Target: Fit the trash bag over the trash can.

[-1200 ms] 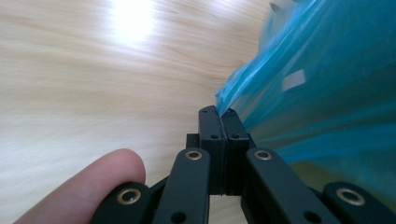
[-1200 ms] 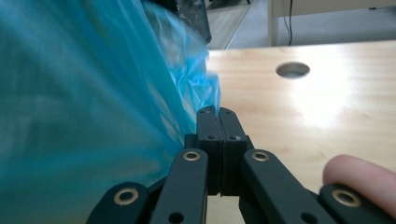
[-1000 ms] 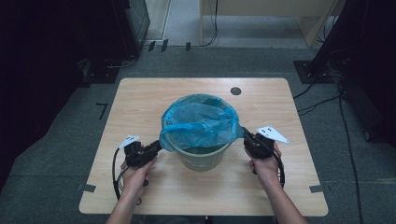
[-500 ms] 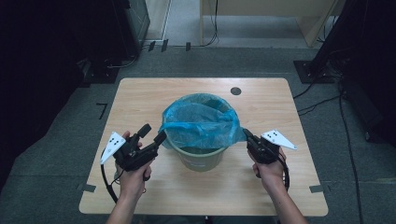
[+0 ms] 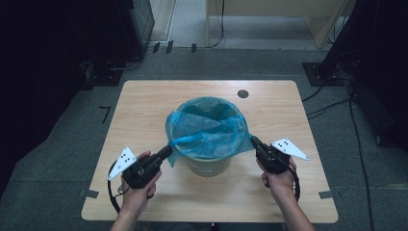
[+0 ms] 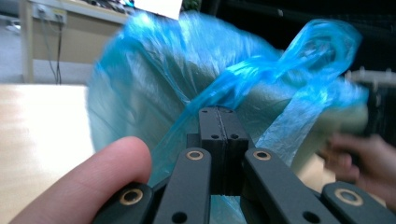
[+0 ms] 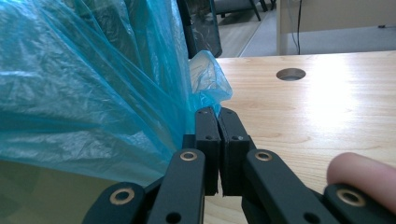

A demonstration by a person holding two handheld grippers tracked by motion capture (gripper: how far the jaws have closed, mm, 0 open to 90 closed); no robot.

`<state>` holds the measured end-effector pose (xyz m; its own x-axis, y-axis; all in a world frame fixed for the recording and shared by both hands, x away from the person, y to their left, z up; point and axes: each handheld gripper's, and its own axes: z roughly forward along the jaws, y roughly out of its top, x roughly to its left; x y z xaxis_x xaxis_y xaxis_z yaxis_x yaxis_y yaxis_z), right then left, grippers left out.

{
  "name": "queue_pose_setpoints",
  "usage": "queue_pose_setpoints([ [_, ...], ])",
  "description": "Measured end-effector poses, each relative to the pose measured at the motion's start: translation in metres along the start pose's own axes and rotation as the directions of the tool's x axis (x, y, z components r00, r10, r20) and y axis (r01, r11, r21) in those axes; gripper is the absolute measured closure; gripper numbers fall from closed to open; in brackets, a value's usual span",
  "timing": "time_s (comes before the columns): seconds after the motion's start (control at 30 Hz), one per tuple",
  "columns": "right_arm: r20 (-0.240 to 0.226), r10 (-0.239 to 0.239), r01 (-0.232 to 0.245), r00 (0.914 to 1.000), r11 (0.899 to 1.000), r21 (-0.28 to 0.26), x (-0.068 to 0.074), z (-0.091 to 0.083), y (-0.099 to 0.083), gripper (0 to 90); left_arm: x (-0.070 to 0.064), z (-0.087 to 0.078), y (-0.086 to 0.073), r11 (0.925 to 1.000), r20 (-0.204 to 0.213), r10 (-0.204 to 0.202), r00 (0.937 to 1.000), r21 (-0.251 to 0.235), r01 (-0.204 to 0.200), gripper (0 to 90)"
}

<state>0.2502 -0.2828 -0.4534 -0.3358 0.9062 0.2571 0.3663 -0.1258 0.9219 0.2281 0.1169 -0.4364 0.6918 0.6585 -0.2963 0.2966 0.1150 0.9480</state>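
Blue bag (image 5: 207, 127) handle stretched leftward, pinched in left claw (image 5: 167, 149).

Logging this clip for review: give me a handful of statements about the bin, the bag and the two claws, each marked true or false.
1. The thin blue plastic bag lines a round pale green bin. True.
2. The left claw is shut on a stretched strip of the bag. True.
3. The right claw hangs wide open, well away from the bag. False: its jaws are shut on the bag's edge.
4. The bin lies tipped on its side. False: it stands upright.
5. The light wooden table has a round hole beyond the bin. True.
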Motion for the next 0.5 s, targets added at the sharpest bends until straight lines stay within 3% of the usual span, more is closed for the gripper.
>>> queue_pose_setpoints([
  [0.1, -0.006, -0.01, 0.01, 0.9999, 1.0, 0.004, 0.002, -0.002, -0.002, 89.1, 0.01, -0.001, -0.022, 0.9978, 0.002, -0.059, 0.9982, 0.028, 0.059, 90.0],
  [0.17, -0.015, -0.02, 0.02, 0.9997, 1.0, 0.006, 0.007, -0.003, -0.003, 89.2, 0.014, -0.001, -0.028, 0.9934, 0.021, -0.105, 0.9943, 0.05, 0.104, 90.0],
  [0.2, -0.015, -0.02, 0.02, 0.9997, 1.0, 0.006, 0.007, -0.003, -0.003, 89.2, 0.013, 0.0, -0.028, 0.9925, 0.019, -0.106, 0.9941, 0.063, 0.105, 90.0],
  [0.27, -0.012, -0.046, 0.046, 0.9989, 0.999, 0.01, 0.013, -0.007, -0.003, 89.3, 0.011, 0.003, -0.032, 0.9902, -0.01, -0.052, 0.9986, 0.129, 0.052, 90.0],
  [0.3, -0.013, -0.089, 0.089, 0.9959, 0.996, 0.006, 0.02, -0.011, -0.005, 89.2, 0.01, 0.005, -0.035, 0.9842, -0.017, -0.043, 0.9989, 0.171, 0.045, 90.0],
  [0.33, -0.013, -0.089, 0.089, 0.9959, 0.996, 0.006, 0.02, -0.011, -0.005, 89.2, 0.011, 0.008, -0.04, 0.9761, -0.032, -0.038, 0.9988, 0.213, 0.044, 90.0],
  [0.37, -0.013, -0.114, 0.115, 0.9933, 0.993, 0.018, 0.024, -0.013, -0.007, 89.3, 0.016, 0.013, -0.046, 0.9555, -0.147, -0.007, 0.9891, 0.291, 0.05, 90.0],
  [0.4, -0.013, -0.114, 0.115, 0.9933, 0.993, 0.018, 0.024, -0.013, -0.007, 89.3, 0.016, 0.013, -0.046, 0.9555, -0.147, -0.007, 0.9891, 0.291, 0.05, 90.0],
  [0.43, 0.007, -0.119, 0.119, 0.9928, 0.992, 0.042, 0.022, -0.01, -0.012, 89.4, 0.029, 0.017, -0.049, 0.9369, -0.261, -0.079, 0.9621, 0.31, 0.161, 90.0],
  [0.47, 0.01, -0.1, 0.1, 0.9949, 0.993, 0.059, 0.019, -0.008, -0.015, 89.5, 0.029, 0.017, -0.049, 0.9369, -0.261, -0.079, 0.9621, 0.31, 0.161, 90.0],
  [0.5, 0.01, -0.1, 0.1, 0.9949, 0.993, 0.059, 0.019, -0.008, -0.015, 89.5, 0.036, 0.016, -0.05, 0.9324, -0.31, -0.107, 0.9449, 0.299, 0.203, 90.0],
])
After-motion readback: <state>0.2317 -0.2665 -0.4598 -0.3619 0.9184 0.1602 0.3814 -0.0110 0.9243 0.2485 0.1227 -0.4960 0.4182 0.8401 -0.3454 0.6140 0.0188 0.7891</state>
